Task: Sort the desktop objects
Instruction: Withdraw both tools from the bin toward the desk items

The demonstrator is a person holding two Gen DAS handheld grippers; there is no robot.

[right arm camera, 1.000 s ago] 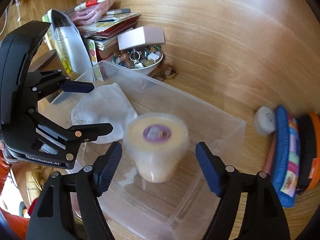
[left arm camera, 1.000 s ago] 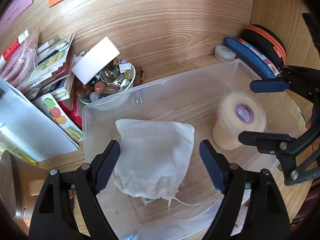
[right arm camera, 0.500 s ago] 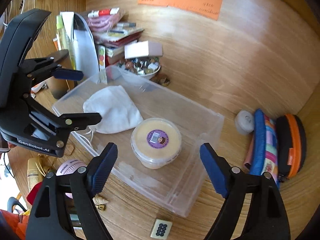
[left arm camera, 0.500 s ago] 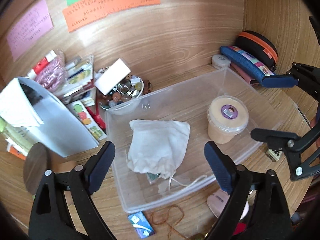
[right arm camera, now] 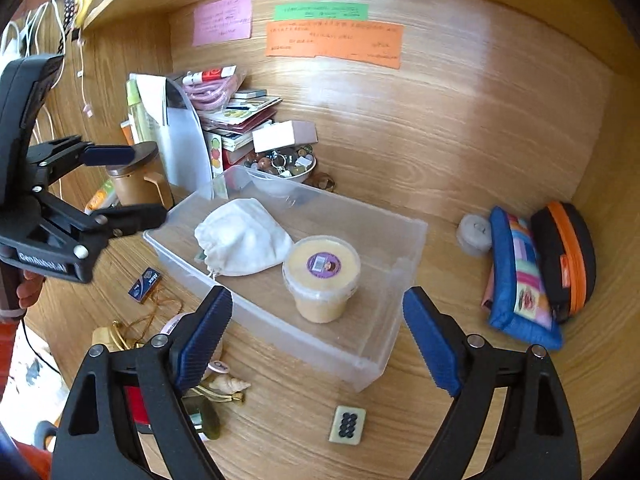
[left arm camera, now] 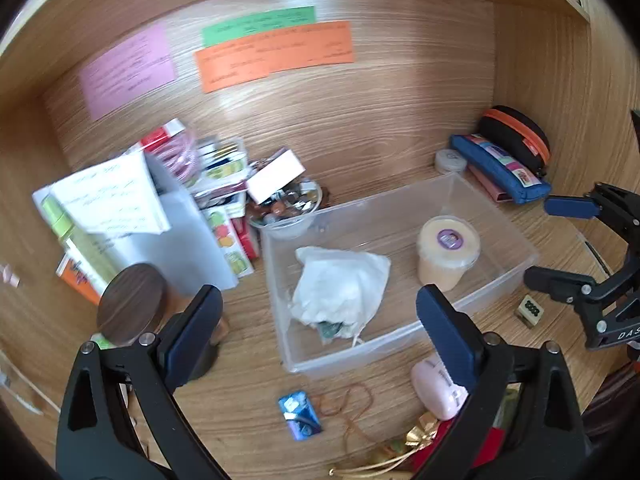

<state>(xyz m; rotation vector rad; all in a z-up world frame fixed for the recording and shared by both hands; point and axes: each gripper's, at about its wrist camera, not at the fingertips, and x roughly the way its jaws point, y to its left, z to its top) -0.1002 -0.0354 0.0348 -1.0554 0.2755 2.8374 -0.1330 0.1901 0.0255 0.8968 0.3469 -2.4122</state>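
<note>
A clear plastic bin [left arm camera: 360, 356] [right arm camera: 300, 340] sits mid-desk. Inside it lie a white drawstring bag [left arm camera: 340, 284] [right arm camera: 240, 240] and, apart from it, an upright cream tub [left arm camera: 448, 252] [right arm camera: 320, 276] with a purple label. My left gripper [left arm camera: 318, 294] [right arm camera: 140, 184] hovers above the bin's near left side. Its jaws are opening, with nothing between them. My right gripper [right arm camera: 317, 294] [left arm camera: 544, 240] hangs above the bin's right end. Its jaws are also opening and hold nothing.
In front of the bin lie a mahjong tile [right arm camera: 347, 424], a small blue box [left arm camera: 300, 410], an orange cord [left arm camera: 352, 400], a pink object [left arm camera: 436, 388] and a shell [right arm camera: 228, 384]. A bead bowl [left arm camera: 288, 208], books and a brown lidded cup [left arm camera: 132, 308] crowd the left; pencil cases [right arm camera: 520, 272] lie right.
Both grippers have pulled back and up from the bin and their jaws have spread wider. The bag and the tub stay in the bin, and more of the desk front shows.
</note>
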